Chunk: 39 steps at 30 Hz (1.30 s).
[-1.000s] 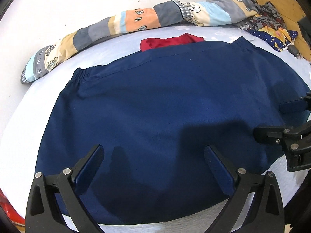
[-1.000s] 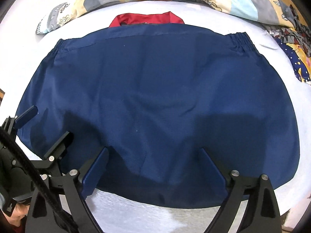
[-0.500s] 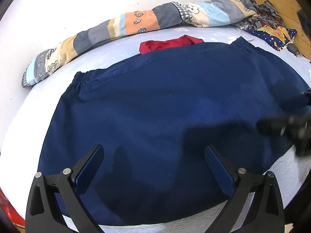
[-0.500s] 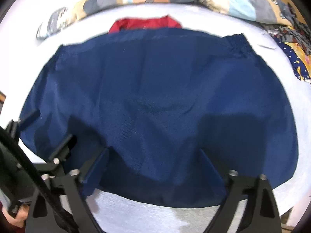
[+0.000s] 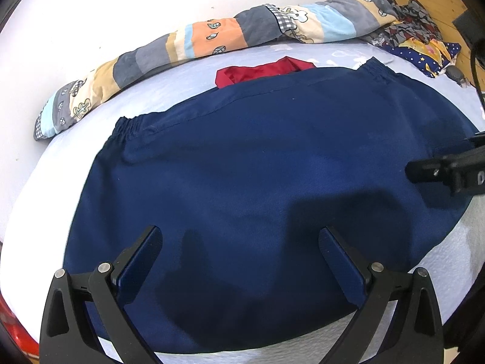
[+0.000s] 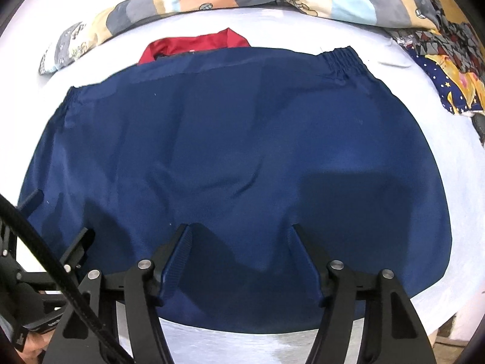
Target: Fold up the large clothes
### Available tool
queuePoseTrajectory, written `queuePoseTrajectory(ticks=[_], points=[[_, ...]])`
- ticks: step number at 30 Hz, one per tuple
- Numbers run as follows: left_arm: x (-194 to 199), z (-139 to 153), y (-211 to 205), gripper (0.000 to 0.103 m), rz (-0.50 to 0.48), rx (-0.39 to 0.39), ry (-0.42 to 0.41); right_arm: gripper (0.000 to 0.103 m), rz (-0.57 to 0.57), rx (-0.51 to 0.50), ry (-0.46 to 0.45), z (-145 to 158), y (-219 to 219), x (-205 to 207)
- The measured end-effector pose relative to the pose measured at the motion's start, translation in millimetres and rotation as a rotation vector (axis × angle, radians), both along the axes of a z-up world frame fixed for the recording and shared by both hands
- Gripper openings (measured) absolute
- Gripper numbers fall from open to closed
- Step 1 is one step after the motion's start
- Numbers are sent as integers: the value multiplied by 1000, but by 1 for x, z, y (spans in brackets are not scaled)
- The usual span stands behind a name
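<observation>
Left wrist view: navy garment (image 5: pixel 257 182) lies spread flat on the bed (image 5: pixel 75 115); my left tongs (image 5: pixel 239 261) hover above its near hem, fingers wide apart, holding nothing. I judge the cloth soft, light and limp, best pinched at a hem corner. Right wrist view: my right tongs (image 6: pixel 241 257) stand apart over the near hem, empty. Red garment (image 6: pixel 194 45) peeks out beyond the waistband. I read no legible writing.
</observation>
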State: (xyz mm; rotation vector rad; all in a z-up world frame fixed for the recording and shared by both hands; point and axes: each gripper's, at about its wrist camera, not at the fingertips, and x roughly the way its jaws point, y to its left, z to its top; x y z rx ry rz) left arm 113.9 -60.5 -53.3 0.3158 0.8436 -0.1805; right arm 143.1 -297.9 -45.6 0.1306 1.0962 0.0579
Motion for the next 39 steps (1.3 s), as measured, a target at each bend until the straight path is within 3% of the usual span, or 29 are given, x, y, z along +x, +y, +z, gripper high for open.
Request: queuePoseTrajectory(ticks=[3,7,12,13,15,20,22,26,30,36,39], points=[[7,10,16,103,43,-28,-10,70,-32,43,-22,10,-13,2],[26,18,58,103,173,-70,-1,70,-136,88,-41,19,-55,9],[49,-4,102,103,319,-95,154,70,-247,246,77,-6,-103,20],[51,-10,106,103,323,-108,189,70,-262,285,86,-10,-108,20],[51,-7,107,103,327,-115,182,71,-252,314,80,-5,-111,21],[43,5,106,103,294,-170,158,71,-310,502,-113,39,-166,3],[41,6,103,103,290,-172,159,71,-333,548,-138,42,-194,-5],[40,5,96,103,280,-176,165,71,-415,637,-73,13,-244,-22],[45,6,82,103,249,-189,165,72,-442,740,-4,-17,-260,-31],[39,7,65,103,188,-174,150,72,-390,728,90,-39,-248,-17],[37,7,65,103,179,-163,148,78,-317,657,131,-50,-236,4]])
